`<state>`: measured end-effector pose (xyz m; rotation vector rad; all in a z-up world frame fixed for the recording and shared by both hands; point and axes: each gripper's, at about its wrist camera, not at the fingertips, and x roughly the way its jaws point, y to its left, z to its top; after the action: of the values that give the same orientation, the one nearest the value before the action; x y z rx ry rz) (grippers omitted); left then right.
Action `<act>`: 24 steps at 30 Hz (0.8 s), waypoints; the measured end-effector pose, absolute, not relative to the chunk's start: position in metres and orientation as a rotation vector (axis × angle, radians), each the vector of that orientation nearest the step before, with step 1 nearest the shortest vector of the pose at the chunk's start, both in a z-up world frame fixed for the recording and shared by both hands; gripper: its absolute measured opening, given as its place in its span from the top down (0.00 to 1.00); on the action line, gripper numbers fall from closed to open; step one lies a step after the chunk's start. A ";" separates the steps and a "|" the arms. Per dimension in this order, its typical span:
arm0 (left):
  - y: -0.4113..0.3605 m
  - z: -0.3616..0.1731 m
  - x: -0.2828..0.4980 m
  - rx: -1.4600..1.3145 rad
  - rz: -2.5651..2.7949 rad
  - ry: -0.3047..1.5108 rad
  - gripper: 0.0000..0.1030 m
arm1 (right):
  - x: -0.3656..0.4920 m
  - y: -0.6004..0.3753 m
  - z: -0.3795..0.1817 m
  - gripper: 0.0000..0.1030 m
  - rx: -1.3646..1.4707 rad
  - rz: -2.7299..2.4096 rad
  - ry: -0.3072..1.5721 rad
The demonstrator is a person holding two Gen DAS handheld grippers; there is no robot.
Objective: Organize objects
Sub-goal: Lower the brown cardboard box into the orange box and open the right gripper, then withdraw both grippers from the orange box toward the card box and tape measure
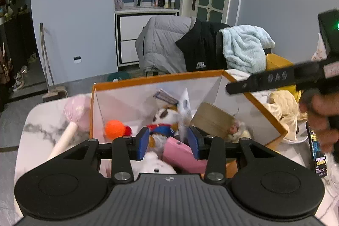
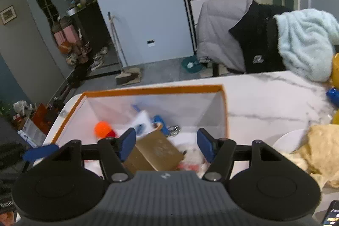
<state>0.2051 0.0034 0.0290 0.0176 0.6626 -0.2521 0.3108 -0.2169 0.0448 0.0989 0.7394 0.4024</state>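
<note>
Left wrist view: my left gripper (image 1: 167, 142) fingers pinch a blurry packet (image 1: 184, 120) over the orange-rimmed box (image 1: 156, 78); my right gripper (image 2: 165, 144) fingers spread empty over the brown carton (image 2: 155, 150).

Dim, cool indoor light, flat and even — no hard shadows, only soft shade inside the box (image 1: 148, 96) beyond the left hand-held gripper (image 1: 167, 142). Strong fisheye bending at the edges, black corners. Motion blur on the right hand-held gripper (image 1: 275, 79) crossing the left view — also smeared contents ahead in the right view. Slight glare off the marble bench (image 2: 275, 94).
</note>
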 end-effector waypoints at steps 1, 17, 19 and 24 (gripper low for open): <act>0.003 0.028 0.203 0.015 -0.255 0.664 0.54 | 0.310 -0.220 0.047 0.44 0.095 0.402 0.740; -0.013 0.019 0.155 -0.082 -0.326 0.641 0.46 | 0.234 -0.247 0.069 0.50 -0.051 0.428 0.748; -0.022 0.019 0.152 -0.071 -0.332 0.638 0.46 | 0.218 -0.253 0.071 0.50 -0.049 0.421 0.752; -0.038 0.006 0.136 -0.121 -0.357 0.631 0.39 | 0.176 -0.271 0.068 0.50 -0.008 0.385 0.755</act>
<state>0.1357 -0.0383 0.0056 -0.1213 0.6309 -0.3565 0.1757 -0.2708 0.0684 -0.0085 0.7554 0.3855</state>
